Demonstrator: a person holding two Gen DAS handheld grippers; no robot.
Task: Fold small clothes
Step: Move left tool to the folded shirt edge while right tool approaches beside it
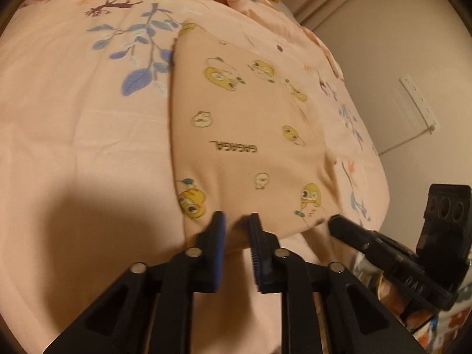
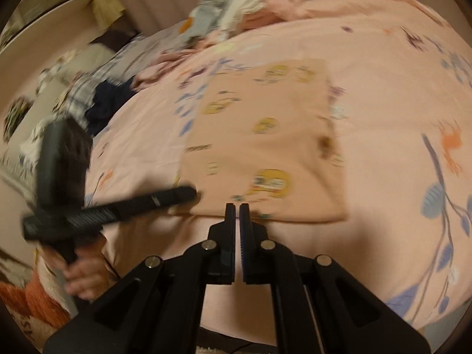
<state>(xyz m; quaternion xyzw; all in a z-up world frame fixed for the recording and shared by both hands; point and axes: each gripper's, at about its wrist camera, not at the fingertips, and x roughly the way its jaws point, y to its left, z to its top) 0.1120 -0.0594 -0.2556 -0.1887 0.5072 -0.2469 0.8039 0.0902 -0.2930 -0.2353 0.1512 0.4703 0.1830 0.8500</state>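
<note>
On the bed point(image 1: 73, 147), the peach garment point(image 1: 244, 135) lies partly folded. Its near hem is straddled by the parted left gripper point(image 1: 237, 221); the right gripper point(image 2: 237, 209) is nearly closed, empty. A pinch comes next.

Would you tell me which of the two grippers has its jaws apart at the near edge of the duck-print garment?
The left gripper: a clear gap separates its fingers at the duck-print garment hem, whereas the right gripper is nearly closed.

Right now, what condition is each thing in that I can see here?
Peach duck-print garment: folded flat on the bedspread, near edge slightly raised.
Left gripper: open, at the garment's near edge.
Right gripper: nearly closed, whether it pinches the hem is unclear.
Clothes pile: unfolded, heaped far back.
</note>
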